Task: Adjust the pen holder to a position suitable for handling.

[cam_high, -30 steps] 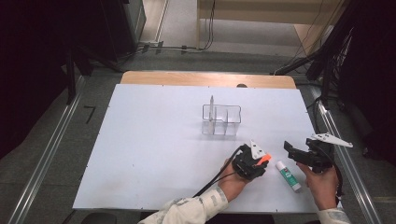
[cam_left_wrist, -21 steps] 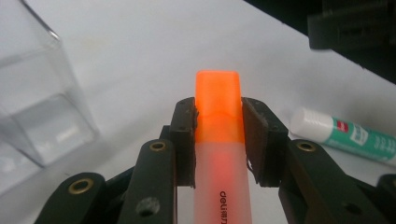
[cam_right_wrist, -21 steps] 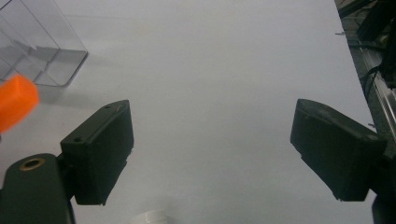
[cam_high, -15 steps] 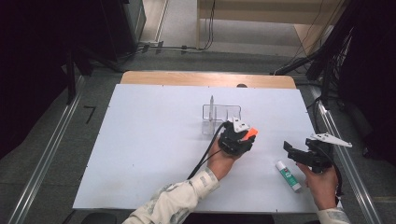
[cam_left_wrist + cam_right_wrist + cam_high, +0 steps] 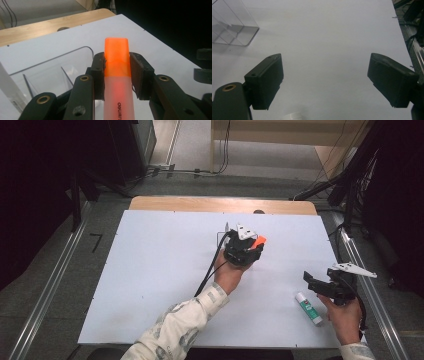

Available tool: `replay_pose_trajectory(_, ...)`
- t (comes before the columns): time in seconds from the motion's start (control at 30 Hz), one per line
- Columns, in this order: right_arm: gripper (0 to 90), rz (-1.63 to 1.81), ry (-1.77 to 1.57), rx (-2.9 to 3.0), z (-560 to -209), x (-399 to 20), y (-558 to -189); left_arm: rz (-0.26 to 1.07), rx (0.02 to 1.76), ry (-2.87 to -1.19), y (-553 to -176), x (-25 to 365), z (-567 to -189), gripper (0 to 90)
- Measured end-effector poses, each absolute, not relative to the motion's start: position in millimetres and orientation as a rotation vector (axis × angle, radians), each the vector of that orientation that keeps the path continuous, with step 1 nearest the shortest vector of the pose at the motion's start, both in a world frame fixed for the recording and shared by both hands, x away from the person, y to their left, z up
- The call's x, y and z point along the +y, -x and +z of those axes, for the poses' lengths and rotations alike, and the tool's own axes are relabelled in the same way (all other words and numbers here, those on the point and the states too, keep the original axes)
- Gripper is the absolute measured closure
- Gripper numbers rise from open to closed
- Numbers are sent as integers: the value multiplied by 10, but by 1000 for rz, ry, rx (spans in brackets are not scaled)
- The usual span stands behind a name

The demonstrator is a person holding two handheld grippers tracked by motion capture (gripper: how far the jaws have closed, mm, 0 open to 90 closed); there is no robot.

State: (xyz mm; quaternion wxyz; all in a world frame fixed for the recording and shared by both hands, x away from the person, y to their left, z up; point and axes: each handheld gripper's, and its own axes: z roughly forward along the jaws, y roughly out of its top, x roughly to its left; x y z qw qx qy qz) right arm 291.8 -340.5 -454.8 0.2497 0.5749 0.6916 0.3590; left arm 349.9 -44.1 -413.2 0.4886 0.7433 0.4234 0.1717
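We count one orange translucent highlighter [image 5: 117,75] marked "deli", pinched in our left gripper [image 5: 117,72] above one clear plastic organizer [image 5: 50,72] mid-table, one white glue stick [image 5: 308,308] with a green label lying near right, and our right gripper [image 5: 325,82] spread wide, holding nothing.

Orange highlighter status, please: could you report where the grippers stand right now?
Left gripper shut on orange highlighter, above clear organizer. Right gripper open, nothing in it, beside glue stick. Nothing in the way.
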Motion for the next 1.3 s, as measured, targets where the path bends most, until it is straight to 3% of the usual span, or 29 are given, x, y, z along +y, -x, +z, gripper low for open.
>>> replay_pose_trajectory(0.7,120,975,-1567,1899,-4567,-3407,-2928,450,1129,-1756,-4049,-350,-4028,669)
replay_pose_trajectory(1.3,120,983,-1564,1907,-4574,-3410,-2930,483,1138,-1756,-4213,-433,-4023,669)
